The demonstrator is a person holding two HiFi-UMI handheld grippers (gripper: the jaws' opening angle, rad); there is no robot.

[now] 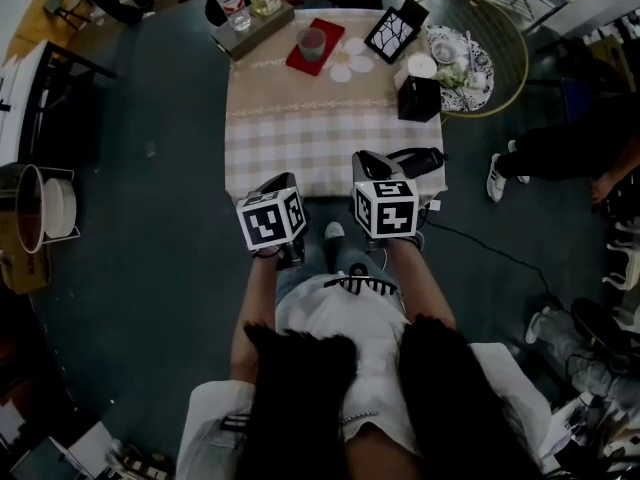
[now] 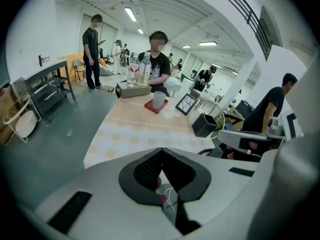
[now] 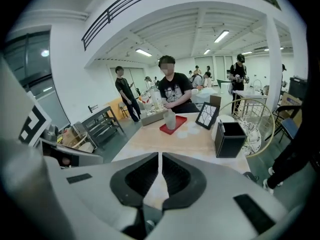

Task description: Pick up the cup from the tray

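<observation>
Both grippers are empty. Left gripper [image 2: 161, 151]: jaw tips pressed together, nothing between them. Right gripper [image 3: 160, 159]: jaws closed to a thin slit, also nothing in them. I'm holding the two side by side at the near edge of the table with the beige checked cloth [image 1: 320, 128], angled down and forward.

The target is a small translucent frosted cup [image 1: 312, 43], a plain tumbler with no handle, pale grey-white and upright. It stands on a flat red square tray [image 1: 328, 30] at the far end of the table, well apart from both grippers. From the left gripper the cup [image 2: 159, 99] sits dead ahead, on the jaw line. From the right gripper the cup [image 3: 170, 120] sits ahead and slightly right of the jaw line. The red tray [image 3: 181, 123] shows around its base.

Beyond the right gripper and to its right, nearer than the cup, stands a black open-topped square box [image 3: 230, 139]. A black-framed picture [image 3: 207, 115] stands just right of the tray. Some white round coasters [image 1: 350, 58] lie flat beside the tray on that same side.
</observation>
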